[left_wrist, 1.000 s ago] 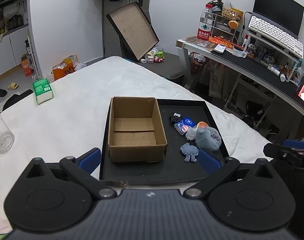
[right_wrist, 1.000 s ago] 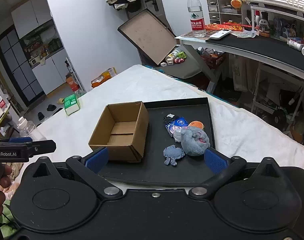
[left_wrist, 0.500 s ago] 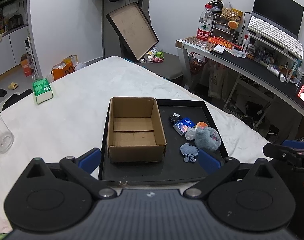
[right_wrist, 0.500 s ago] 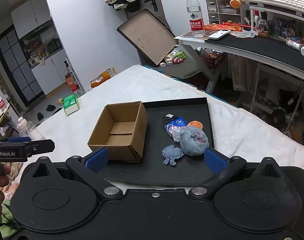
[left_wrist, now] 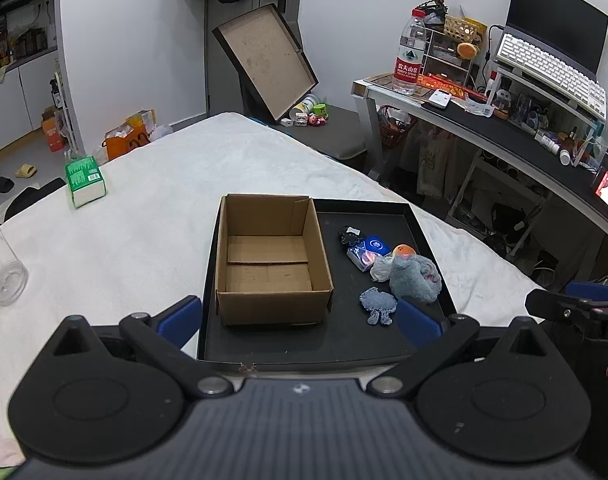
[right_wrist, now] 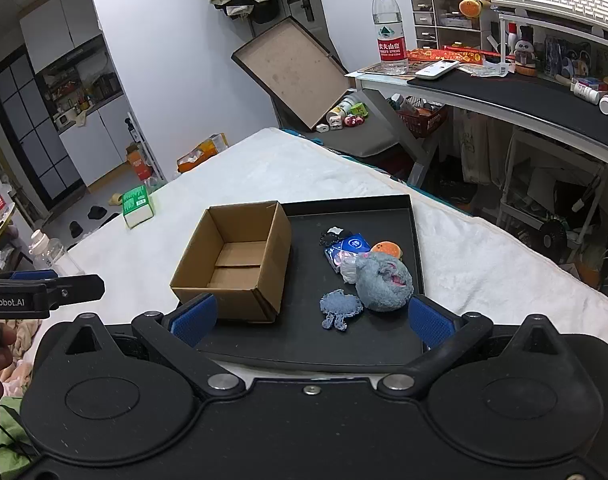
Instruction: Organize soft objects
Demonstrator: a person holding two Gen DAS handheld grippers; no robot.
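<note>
Both grippers — left [left_wrist: 300, 316], right [right_wrist: 310, 318] — are held wide, gripping nothing. A grey plush [right_wrist: 384, 286] (beside the cardboard box [right_wrist: 234, 260]) is seen on the black tray [right_wrist: 384, 340]

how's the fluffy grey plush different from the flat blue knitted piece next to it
The grey plush is a bulky, rounded, fuzzy ball with a pink patch; the knitted piece is thin, lies flat and has small legs at its near edge. The plush is far larger. Both are bluish, soft, and lie on the black tray outside the cardboard box.

Green carton [left_wrist: 85, 181] and clear jar [left_wrist: 1, 267] on white bedcover [left_wrist: 144, 216]
</note>
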